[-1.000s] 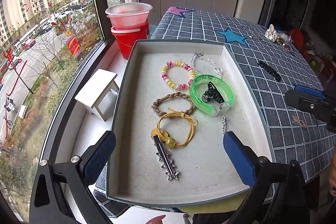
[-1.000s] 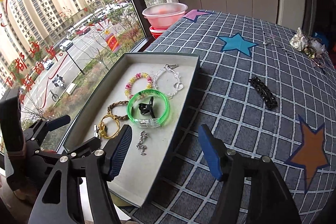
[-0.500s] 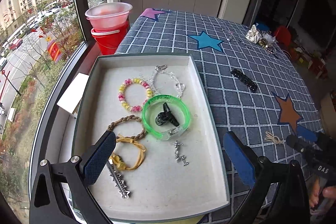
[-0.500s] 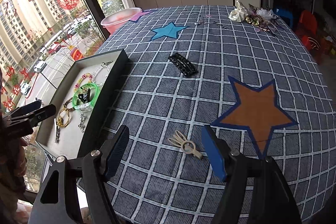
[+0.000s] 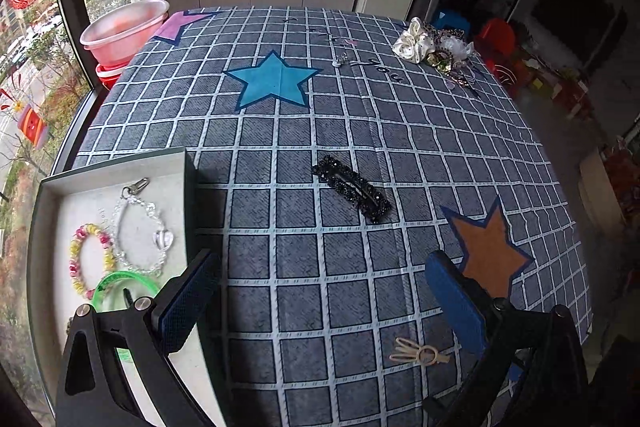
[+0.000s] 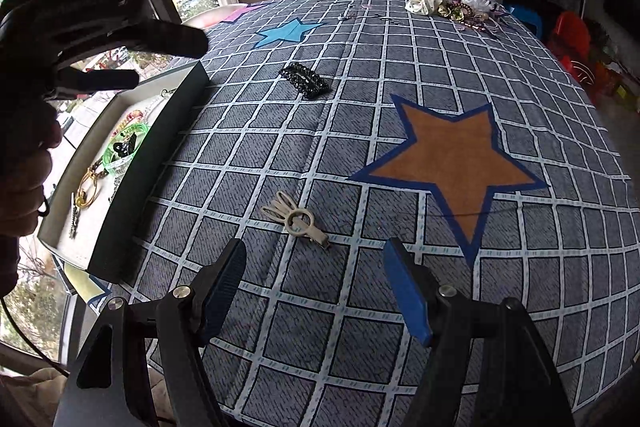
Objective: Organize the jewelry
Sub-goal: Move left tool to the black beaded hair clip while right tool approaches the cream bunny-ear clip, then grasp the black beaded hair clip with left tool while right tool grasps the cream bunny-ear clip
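A grey jewelry tray [image 5: 44, 203] [image 6: 160, 131] sits at the table's left edge, holding a pink-yellow bead bracelet [image 5: 80, 259], a clear bead bracelet [image 5: 136, 227], a green bangle [image 5: 120, 281] [image 6: 124, 151] and other pieces. A black sparkly hair clip [image 5: 352, 189] [image 6: 306, 81] and a beige hair clip [image 5: 418, 353] [image 6: 296, 219] lie on the checked cloth. My left gripper [image 5: 320, 295] is open and empty above the cloth beside the tray. My right gripper [image 6: 316, 291] is open and empty just short of the beige clip.
A pile of scrunchies and hair ornaments [image 5: 436, 47] [image 6: 452, 3] lies at the far right of the table. A pink basin on a red bucket [image 5: 124, 27] stands by the window. Star patches mark the cloth. The left gripper's body [image 6: 100, 23] looms at upper left.
Both grippers swung right, away from the tray and over the cloth. The right gripper has come closer to the beige clip. Both stay open.
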The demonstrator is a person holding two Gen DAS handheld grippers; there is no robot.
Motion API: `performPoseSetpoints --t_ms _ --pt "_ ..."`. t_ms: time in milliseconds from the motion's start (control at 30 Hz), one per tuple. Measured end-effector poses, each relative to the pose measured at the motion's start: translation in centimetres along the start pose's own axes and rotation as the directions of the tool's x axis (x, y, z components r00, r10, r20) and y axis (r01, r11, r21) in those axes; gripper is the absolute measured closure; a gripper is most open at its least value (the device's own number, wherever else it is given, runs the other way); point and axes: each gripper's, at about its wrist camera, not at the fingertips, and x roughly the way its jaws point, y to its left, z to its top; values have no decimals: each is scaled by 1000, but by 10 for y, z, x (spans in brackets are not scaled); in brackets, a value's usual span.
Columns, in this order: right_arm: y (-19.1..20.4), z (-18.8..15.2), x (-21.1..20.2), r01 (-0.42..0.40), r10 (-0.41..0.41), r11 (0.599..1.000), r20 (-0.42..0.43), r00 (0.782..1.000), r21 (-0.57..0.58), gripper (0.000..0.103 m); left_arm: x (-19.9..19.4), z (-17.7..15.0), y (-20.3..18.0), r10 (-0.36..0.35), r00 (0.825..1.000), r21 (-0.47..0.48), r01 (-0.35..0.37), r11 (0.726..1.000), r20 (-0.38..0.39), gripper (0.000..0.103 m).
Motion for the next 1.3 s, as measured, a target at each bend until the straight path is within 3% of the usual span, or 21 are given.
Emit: performPoseSetpoints --t_ms 300,333,500,533,600,700,833,933,1300 --pt "4 2 14 -22 23 990 6 1000 -138 31 63 26 -7 16 997 -92 -24 995 -79 0" --pt "5 2 16 -26 27 988 5 1000 -153 33 69 29 -7 17 996 -98 -26 995 -86 6" --pt "11 4 24 -25 28 975 9 1000 -222 41 90 37 -18 24 993 -96 -35 995 -117 9" --pt "11 5 25 -26 29 973 10 1000 -231 42 93 38 -20 27 992 -92 -38 995 -122 16" --pt "10 7 27 -31 35 970 11 999 -240 44 100 40 -24 26 989 -92 -39 995 -143 19" --pt "11 8 29 -23 28 966 17 999 -257 52 104 43 -33 55 989 -64 -65 996 -140 20" --pt "14 6 28 -28 34 960 15 999 -280 68 105 44 -43 110 986 -2 -111 994 -126 45" --pt "16 4 26 -30 35 961 13 999 -274 83 104 41 -45 107 988 31 -104 994 -112 54" --pt "2 3 10 -37 40 988 16 999 -148 83 73 25 -49 91 995 126 -85 988 -44 54"
